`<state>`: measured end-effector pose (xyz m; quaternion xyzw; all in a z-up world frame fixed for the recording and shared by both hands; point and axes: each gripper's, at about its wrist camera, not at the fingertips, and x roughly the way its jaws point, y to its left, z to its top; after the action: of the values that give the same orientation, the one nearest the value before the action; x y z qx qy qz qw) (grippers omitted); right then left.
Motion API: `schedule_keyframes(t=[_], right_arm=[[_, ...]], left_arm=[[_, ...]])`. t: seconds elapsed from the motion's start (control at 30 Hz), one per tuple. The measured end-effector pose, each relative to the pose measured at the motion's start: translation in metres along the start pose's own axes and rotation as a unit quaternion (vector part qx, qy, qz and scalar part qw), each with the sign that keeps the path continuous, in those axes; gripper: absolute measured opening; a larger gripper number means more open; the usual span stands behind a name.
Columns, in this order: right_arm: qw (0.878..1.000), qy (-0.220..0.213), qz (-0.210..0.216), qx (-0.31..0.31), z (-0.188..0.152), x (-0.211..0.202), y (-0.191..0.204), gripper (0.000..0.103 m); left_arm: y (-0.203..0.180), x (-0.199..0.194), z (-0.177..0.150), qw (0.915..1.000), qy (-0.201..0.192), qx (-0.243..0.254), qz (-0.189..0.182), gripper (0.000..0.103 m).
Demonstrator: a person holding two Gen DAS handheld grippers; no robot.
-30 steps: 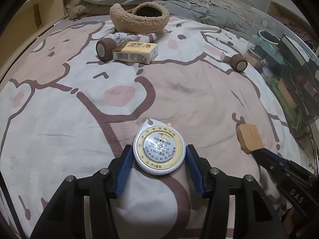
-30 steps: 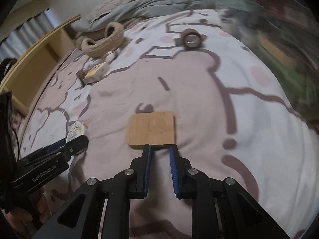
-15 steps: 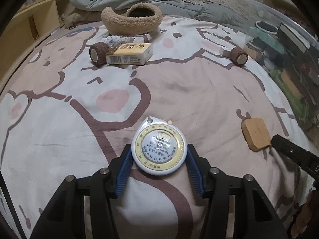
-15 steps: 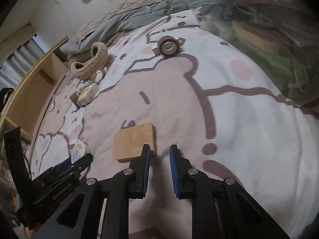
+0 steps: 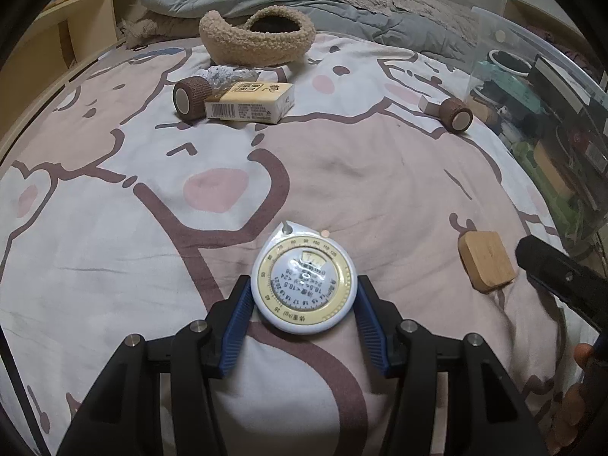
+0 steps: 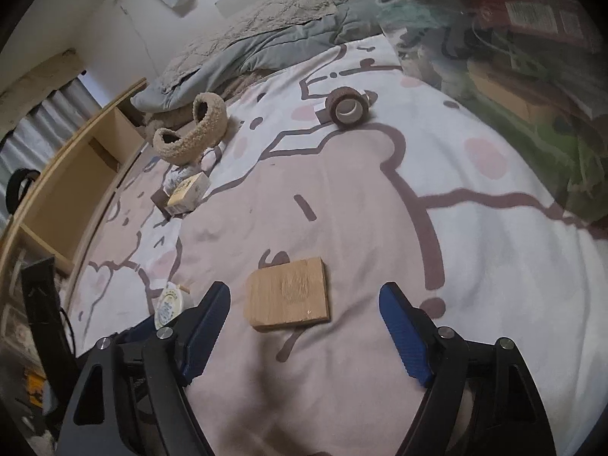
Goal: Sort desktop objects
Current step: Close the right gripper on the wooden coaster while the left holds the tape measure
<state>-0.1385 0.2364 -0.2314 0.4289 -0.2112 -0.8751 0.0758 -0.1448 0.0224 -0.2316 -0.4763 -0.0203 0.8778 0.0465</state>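
Observation:
My left gripper [image 5: 304,296] is shut on a round white and yellow tape measure [image 5: 303,282] that rests on the patterned bedspread; its blue pads press both sides of the disc. The same tape measure [image 6: 170,303] shows at the left of the right wrist view. My right gripper [image 6: 304,304] has its jaws opening wide, and a flat square wooden block [image 6: 289,293] lies on the bedspread between the fingertips, closer to the left one, with neither pad touching it. In the left wrist view that wooden block [image 5: 486,259] lies to the right, beside the right gripper's black finger.
A brown tape roll [image 5: 191,96] and a yellow box [image 5: 251,103] lie at the back left, before a fuzzy beige pouch [image 5: 258,38]. Another brown roll [image 5: 456,114] lies back right. A clear plastic bin [image 5: 551,121] full of items stands at the right. A wooden shelf [image 6: 68,186] borders the left.
The right gripper's jaws have spread from shut to wide apart, and the wooden block now lies between its fingertips. The left gripper has kept its hold on the tape measure.

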Motion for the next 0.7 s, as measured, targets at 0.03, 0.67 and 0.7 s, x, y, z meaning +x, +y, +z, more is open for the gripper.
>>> schedule_keyframes(t=[0.03,0.67,0.7], right_arm=[[1.0,0.002,-0.001,-0.004,0.0,0.002,0.001,0.081],[0.997,0.018,-0.025,-0.075,-0.004,0.025,0.017,0.065],[0.996,0.018,-0.029,-0.078,-0.005,0.026,0.018,0.065]], left_arm=[[0.001,0.0,0.0,1.0,0.001,-0.002,-0.003,0.054],[0.009,-0.007,0.001,0.9983,0.014,-0.034,-0.045,0.071],[0.01,-0.007,0.001,0.9982,0.015,-0.036,-0.046,0.071]])
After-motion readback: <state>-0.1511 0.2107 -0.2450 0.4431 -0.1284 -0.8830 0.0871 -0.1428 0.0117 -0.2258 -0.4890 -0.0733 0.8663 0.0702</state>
